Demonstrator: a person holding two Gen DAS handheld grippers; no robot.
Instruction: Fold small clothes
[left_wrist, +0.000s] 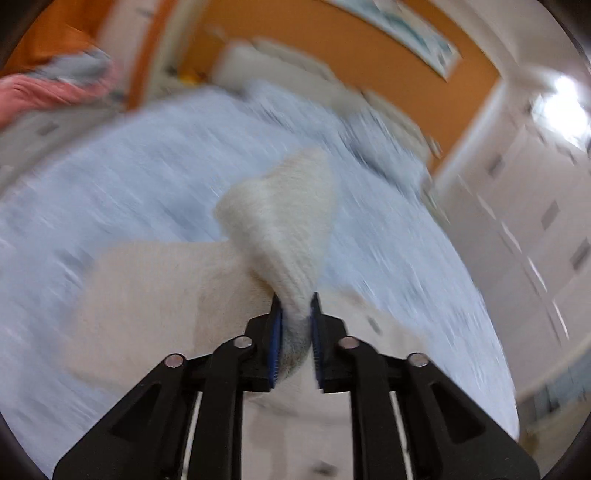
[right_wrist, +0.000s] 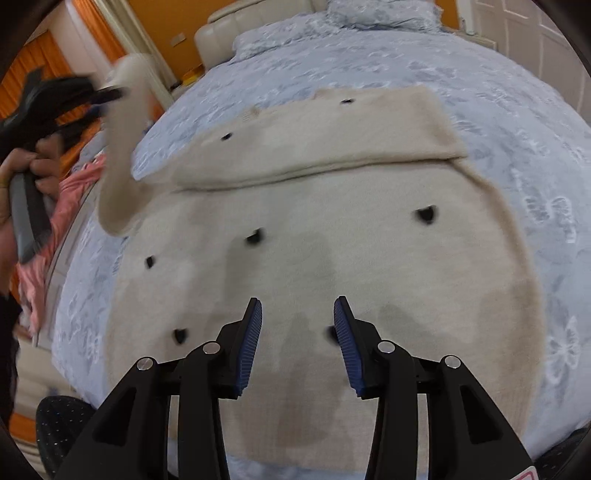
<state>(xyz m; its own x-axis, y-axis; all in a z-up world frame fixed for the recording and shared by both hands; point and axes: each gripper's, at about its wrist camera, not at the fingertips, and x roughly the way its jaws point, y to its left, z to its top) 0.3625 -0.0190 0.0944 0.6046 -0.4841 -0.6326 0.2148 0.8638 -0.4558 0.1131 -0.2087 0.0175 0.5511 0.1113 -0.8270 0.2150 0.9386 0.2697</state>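
your left gripper (left_wrist: 295, 321) jaws are pinching the sweater's sleeve (left_wrist: 280, 221), lifting it off the bed (right_wrist: 332, 55); your right gripper (right_wrist: 297, 325) jaws are hanging open over the beige sweater (right_wrist: 332, 240), which is lying flat. it's looking soft, light and floppy, so you're best gripping cuffs, hems or doubled edges.
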